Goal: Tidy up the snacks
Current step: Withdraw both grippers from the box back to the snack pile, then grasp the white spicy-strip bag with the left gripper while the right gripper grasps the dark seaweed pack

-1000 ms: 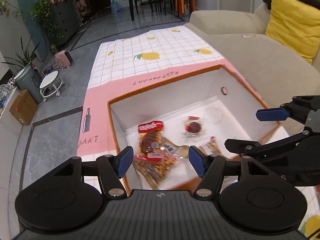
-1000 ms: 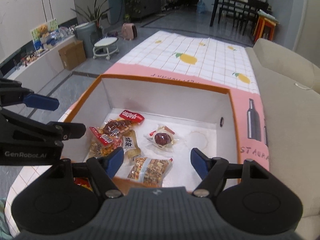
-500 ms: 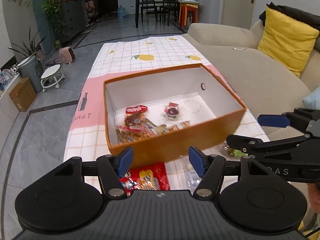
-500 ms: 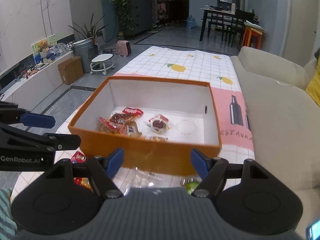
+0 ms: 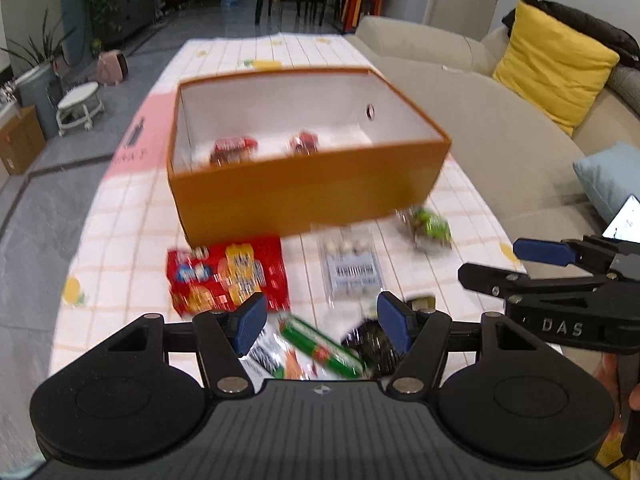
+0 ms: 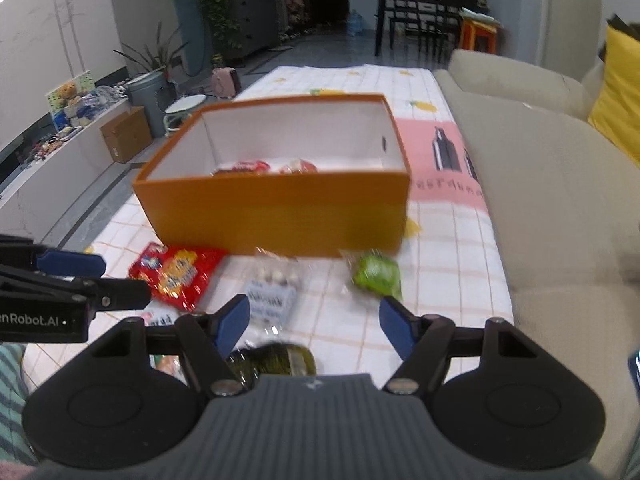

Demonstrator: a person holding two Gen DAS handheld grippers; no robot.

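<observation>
The left gripper (image 5: pixel 318 322) gaped wide and empty. Just beneath its fingers lay the green stick pack (image 5: pixel 322 346), long axis slanting left-far to right-near. The right gripper (image 6: pixel 314 326), equally wide and empty, hovered alongside; the orange box (image 5: pixel 304 196) stood farther ahead.

1. An orange box (image 5: pixel 304 192) with white inner walls sits open on the table, its near wall facing the camera.
2. Inside it, two red-wrapped snacks (image 5: pixel 234 149) (image 5: pixel 304 143) show just above the near wall.
3. A red snack bag (image 5: pixel 228 272) lies flat in front of the box, toward its left corner.
4. A clear pack of small pale pieces (image 5: pixel 352 262) lies beside it.
5. A green wrapped snack (image 5: pixel 430 226) lies by the box's right corner.
6. A long green-wrapped stick (image 5: pixel 320 346) lies tilted, nearest the camera.
7. A dark packet (image 6: pixel 276 358) lies beside the stick.
</observation>
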